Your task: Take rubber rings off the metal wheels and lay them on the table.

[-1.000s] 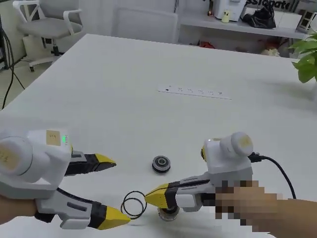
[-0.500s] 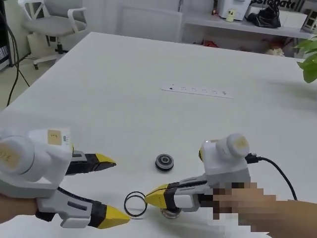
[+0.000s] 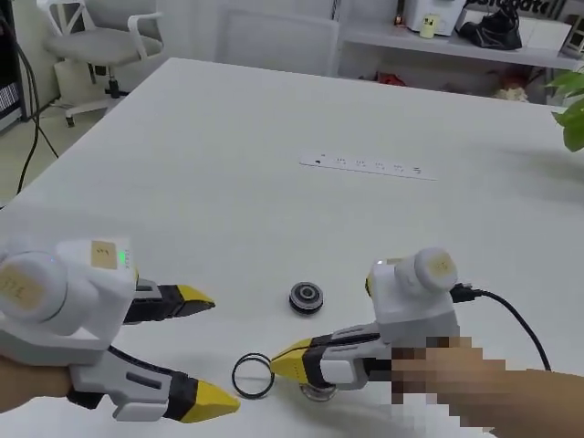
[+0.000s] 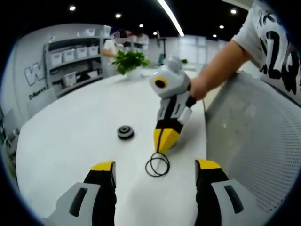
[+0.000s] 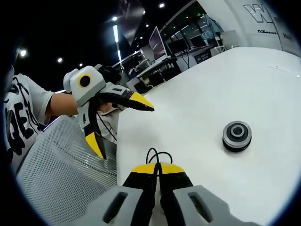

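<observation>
Head view: the right hand-held gripper (image 3: 285,360), pressed together, pinches a black rubber ring (image 3: 253,375) down on the counter (image 3: 274,210). The left hand-held gripper (image 3: 214,351) is spread wide. I think this ring is nearly laid down. Next, let go and reach for the wheel (image 3: 307,297) nearby.

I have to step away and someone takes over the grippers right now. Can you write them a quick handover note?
Left gripper: open, holding nothing, jaws either side of the ring.
Right gripper: shut on the ring, whose loop hangs low at the table.
Far wheel: stands apart and looks to have its ring on.
Near wheel: partly hidden under the right gripper.
Done: one ring looks off.
Left: lay it down and release, then strip the far wheel.
</observation>
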Demonstrator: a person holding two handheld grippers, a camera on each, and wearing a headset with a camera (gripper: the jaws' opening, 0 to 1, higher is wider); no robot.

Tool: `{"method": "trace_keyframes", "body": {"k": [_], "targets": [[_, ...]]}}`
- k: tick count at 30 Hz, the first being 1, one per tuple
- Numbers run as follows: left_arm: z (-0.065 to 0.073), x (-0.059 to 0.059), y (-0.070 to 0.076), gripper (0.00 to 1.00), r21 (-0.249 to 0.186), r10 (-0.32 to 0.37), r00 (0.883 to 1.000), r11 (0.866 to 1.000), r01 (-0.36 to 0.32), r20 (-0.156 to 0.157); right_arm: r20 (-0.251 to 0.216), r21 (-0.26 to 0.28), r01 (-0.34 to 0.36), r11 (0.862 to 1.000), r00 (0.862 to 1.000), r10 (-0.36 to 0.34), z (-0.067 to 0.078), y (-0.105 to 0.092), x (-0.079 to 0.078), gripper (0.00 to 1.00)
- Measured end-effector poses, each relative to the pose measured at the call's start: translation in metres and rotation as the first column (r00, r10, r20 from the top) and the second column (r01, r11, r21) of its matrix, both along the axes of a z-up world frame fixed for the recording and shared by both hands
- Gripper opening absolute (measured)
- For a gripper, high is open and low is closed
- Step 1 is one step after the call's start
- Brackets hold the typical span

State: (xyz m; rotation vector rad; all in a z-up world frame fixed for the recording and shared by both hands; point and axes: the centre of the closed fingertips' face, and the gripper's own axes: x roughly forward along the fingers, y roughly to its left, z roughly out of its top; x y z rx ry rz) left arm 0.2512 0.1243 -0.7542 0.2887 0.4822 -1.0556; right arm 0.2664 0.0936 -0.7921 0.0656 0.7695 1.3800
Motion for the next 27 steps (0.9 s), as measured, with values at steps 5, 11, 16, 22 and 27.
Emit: {"method": "trace_keyframes", "body": {"k": [5, 11, 16, 22, 27], "targets": [[-0.001, 0.000, 0.000, 0.69, 0.003, -0.001, 1.000, 1.000, 0.001, -0.002, 0.020, -0.007, -0.001, 1.000, 1.000, 0.001, -0.001, 0.002, 0.002, 0.00], [-0.002, 0.000, 0.000, 0.69, 0.007, -0.001, 1.000, 1.000, 0.001, -0.006, 0.042, -0.014, 0.009, 1.000, 0.999, -0.008, -0.003, 0.004, 0.006, 0.02], [-0.004, 0.001, 0.002, 0.69, 0.011, 0.002, 1.000, 1.000, -0.002, -0.010, 0.049, -0.016, 0.023, 1.000, 0.999, -0.022, -0.003, 0.002, 0.011, 0.04], [-0.004, 0.003, 0.001, 0.69, 0.014, -0.001, 1.000, 1.000, 0.001, -0.011, 0.056, 0.001, 0.046, 0.999, 0.997, -0.045, 0.003, -0.003, 0.016, 0.07], [0.001, 0.009, -0.001, 0.68, 0.010, 0.001, 1.000, 1.000, -0.001, -0.005, 0.062, 0.023, 0.060, 0.998, 0.996, -0.061, 0.013, -0.008, 0.020, 0.08]]}}
